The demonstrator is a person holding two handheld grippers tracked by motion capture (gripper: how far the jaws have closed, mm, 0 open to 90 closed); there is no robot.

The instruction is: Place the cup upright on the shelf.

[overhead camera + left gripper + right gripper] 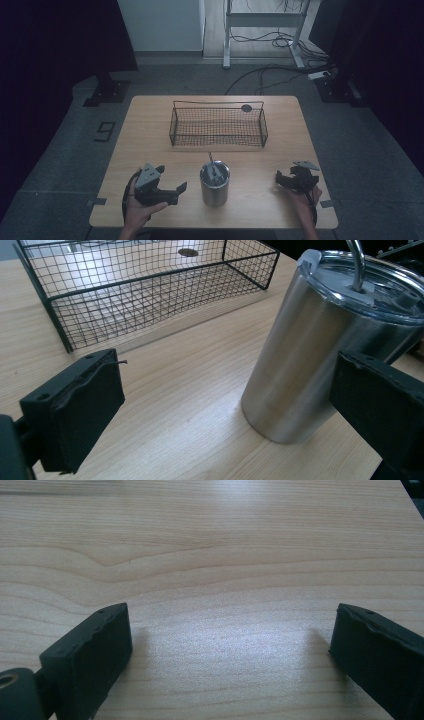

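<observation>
A steel tumbler (215,186) with a clear lid and a metal straw stands near the table's front edge, in the middle. In the left gripper view the tumbler (310,355) rises just ahead and to the right of my open jaws. My left gripper (176,192) sits to the tumbler's left, held by a hand, open and empty, apart from the cup. My right gripper (281,180) rests at the front right, also open, with bare wood between its jaws (230,645). A black wire basket (218,125) stands empty at the back middle.
The wooden table (150,140) has a round cable hole (246,107) behind the basket. The wire basket (145,285) fills the far left of the left gripper view. A desk frame and cables lie on the floor beyond the table.
</observation>
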